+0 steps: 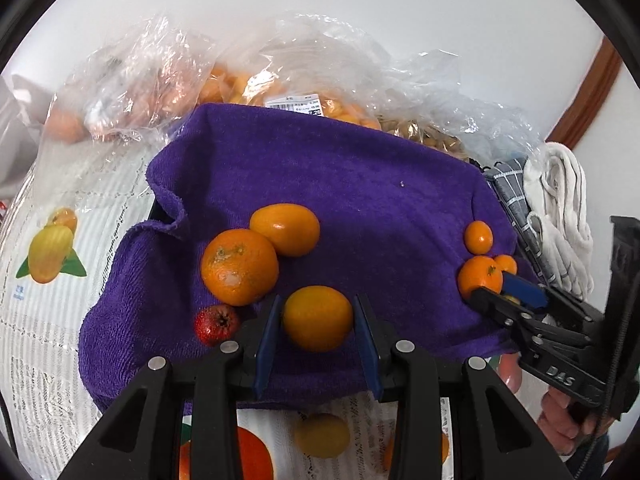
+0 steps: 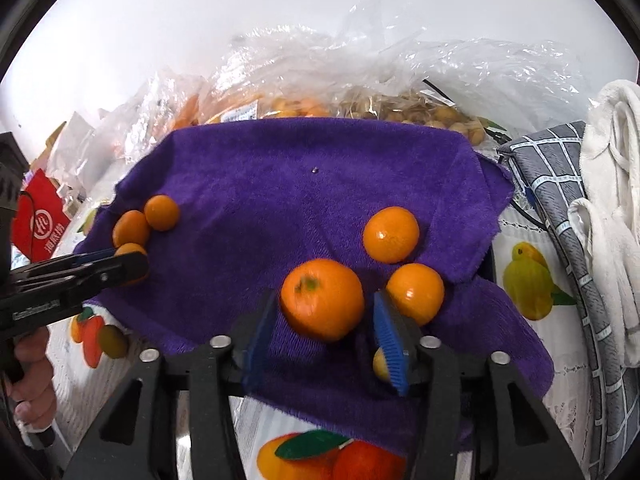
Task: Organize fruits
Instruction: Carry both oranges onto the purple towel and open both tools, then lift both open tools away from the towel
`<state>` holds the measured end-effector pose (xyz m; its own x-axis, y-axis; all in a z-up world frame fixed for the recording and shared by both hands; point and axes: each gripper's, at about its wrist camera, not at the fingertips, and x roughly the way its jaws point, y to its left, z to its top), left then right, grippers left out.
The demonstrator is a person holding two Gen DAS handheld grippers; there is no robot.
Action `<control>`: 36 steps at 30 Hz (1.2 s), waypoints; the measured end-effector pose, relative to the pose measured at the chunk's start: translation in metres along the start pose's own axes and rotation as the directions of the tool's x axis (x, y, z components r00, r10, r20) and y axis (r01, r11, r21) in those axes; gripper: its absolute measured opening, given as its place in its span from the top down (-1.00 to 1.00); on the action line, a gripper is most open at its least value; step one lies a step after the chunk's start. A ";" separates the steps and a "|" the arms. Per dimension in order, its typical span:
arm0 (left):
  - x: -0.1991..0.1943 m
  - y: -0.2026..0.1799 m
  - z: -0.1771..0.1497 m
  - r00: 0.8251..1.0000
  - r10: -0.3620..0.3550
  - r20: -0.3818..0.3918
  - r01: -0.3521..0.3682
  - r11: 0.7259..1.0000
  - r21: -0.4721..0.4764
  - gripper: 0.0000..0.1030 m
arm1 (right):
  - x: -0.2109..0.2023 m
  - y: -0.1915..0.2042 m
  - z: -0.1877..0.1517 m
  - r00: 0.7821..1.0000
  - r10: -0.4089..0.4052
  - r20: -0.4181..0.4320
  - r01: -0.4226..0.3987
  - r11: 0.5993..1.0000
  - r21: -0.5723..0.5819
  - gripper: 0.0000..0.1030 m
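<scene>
A purple towel [image 1: 340,184] lies on the table with fruit on it. My left gripper [image 1: 317,320] is open with a yellow-orange kumquat [image 1: 318,318] between its fingers. Beside it lie a mandarin [image 1: 239,266], another kumquat [image 1: 285,229] and a small red fruit [image 1: 216,323]. My right gripper [image 2: 322,320] is open around a mandarin [image 2: 322,298], which also shows in the left wrist view [image 1: 479,276]. Two kumquats [image 2: 391,234] [image 2: 415,293] lie to its right. The left gripper shows in the right wrist view [image 2: 128,264] by three small fruits.
Clear plastic bags [image 1: 288,80] of orange fruit and husked berries [image 2: 420,114] stand behind the towel. A grey checked cloth [image 2: 560,184] and white cloth [image 2: 612,200] lie at the right. A fruit-print tablecloth [image 1: 52,248] covers the table. A red packet [image 2: 38,220] sits far left.
</scene>
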<state>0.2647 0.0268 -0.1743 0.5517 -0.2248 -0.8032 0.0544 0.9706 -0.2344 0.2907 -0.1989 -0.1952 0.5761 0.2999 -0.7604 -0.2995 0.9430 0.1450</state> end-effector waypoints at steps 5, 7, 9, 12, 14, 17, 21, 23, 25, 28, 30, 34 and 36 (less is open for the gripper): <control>-0.004 -0.003 -0.001 1.000 -0.002 0.005 0.002 1.000 0.005 0.26 | -0.023 0.003 -0.007 1.000 -0.006 0.025 0.006 1.000 -0.001 -0.13; -0.015 -0.003 -0.002 1.000 -0.028 0.013 0.028 1.000 -0.005 0.02 | -0.035 0.004 -0.010 0.999 -0.005 0.045 0.005 1.000 0.009 -0.24; -0.028 -0.004 -0.005 0.999 -0.041 0.034 0.041 0.999 0.005 -0.19 | -0.049 0.006 -0.014 0.997 -0.026 0.072 0.025 1.000 0.019 -0.25; -0.052 -0.003 -0.015 0.996 -0.024 0.083 0.021 0.999 0.036 -0.21 | -0.069 0.010 -0.019 0.993 -0.062 0.104 0.059 0.998 0.030 -0.25; -0.065 0.002 -0.022 0.996 -0.018 0.090 0.015 0.999 0.035 -0.22 | -0.074 0.013 -0.022 0.989 -0.091 0.113 0.088 0.995 0.037 -0.25; -0.081 0.014 -0.036 0.995 -0.006 0.100 0.004 1.000 0.014 -0.21 | -0.081 0.015 -0.027 0.987 -0.125 0.103 0.119 0.991 0.067 -0.25; -0.092 0.033 -0.058 0.993 0.059 0.100 -0.060 0.998 0.007 -0.21 | -0.089 0.021 -0.039 0.982 -0.158 0.106 0.148 0.984 0.094 -0.25; -0.092 0.044 -0.071 0.992 0.093 0.089 -0.092 0.996 -0.012 -0.21 | -0.088 0.027 -0.046 0.980 -0.173 0.095 0.164 0.982 0.095 -0.25; -0.092 0.056 -0.084 0.989 0.124 0.084 -0.122 0.992 -0.029 -0.21 | -0.085 0.033 -0.054 0.988 -0.131 0.078 0.123 0.987 0.106 -0.19; -0.090 0.069 -0.099 0.983 0.166 0.074 -0.163 0.986 -0.035 -0.21 | -0.076 0.048 -0.063 0.994 -0.097 0.050 0.091 0.991 0.103 -0.10; -0.089 0.076 -0.106 0.980 0.186 0.066 -0.183 0.982 -0.039 -0.21 | -0.068 0.060 -0.067 0.997 -0.070 0.033 0.067 0.994 0.085 -0.05; -0.090 0.087 -0.116 0.976 0.207 0.066 -0.206 0.978 -0.032 -0.21 | -0.055 0.087 -0.071 1.000 -0.007 0.023 0.006 0.999 0.036 -0.05; -0.091 0.087 -0.119 0.972 0.222 0.073 -0.221 0.975 -0.018 -0.21 | -0.049 0.098 -0.072 1.000 0.011 0.017 -0.011 1.000 0.014 -0.05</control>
<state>0.1201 0.1218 -0.1867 0.6091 0.0031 -0.7931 -0.0842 0.9946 -0.0608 0.1780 -0.1314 -0.1890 0.5857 0.3126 -0.7478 -0.2951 0.9415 0.1625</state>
